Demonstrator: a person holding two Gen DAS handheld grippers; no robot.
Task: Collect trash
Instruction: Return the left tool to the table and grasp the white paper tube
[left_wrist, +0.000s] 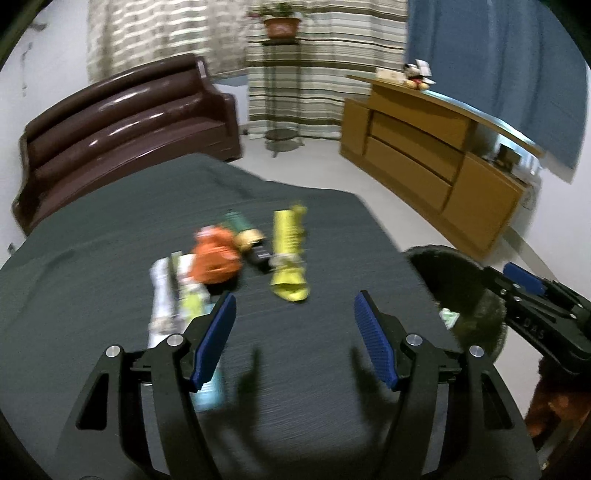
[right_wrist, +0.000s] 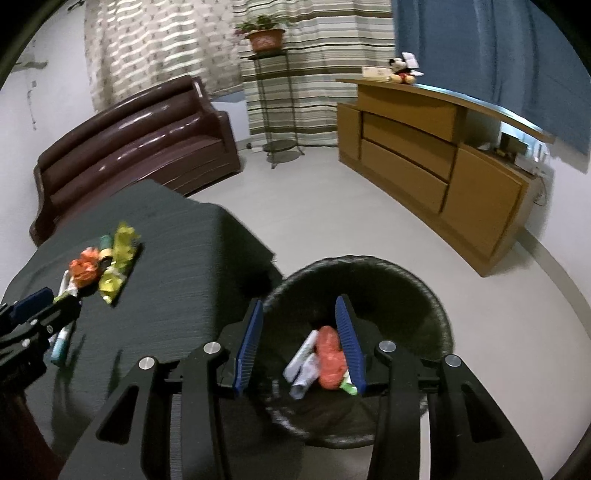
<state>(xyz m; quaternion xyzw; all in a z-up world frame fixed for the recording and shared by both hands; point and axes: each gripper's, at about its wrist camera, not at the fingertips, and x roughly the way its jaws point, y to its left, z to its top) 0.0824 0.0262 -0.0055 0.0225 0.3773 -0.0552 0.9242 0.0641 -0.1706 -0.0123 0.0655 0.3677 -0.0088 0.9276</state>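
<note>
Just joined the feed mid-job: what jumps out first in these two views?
A bright heap of litter on the dark table: a yellow wrapper beside a crumpled orange wrapper. Right of the table stands a black wastebasket already holding an orange wrapper and white packets. The right claw hangs open above it; the left claw, also open, faces the heap.

Room light is dim and even. Both views bend strongly toward dark circular corners. In the left wrist view, motion blur smears the wrappers ahead of the left tool; soft finger shadows fall on the table beneath it. Glare streaks the sofa.
</note>
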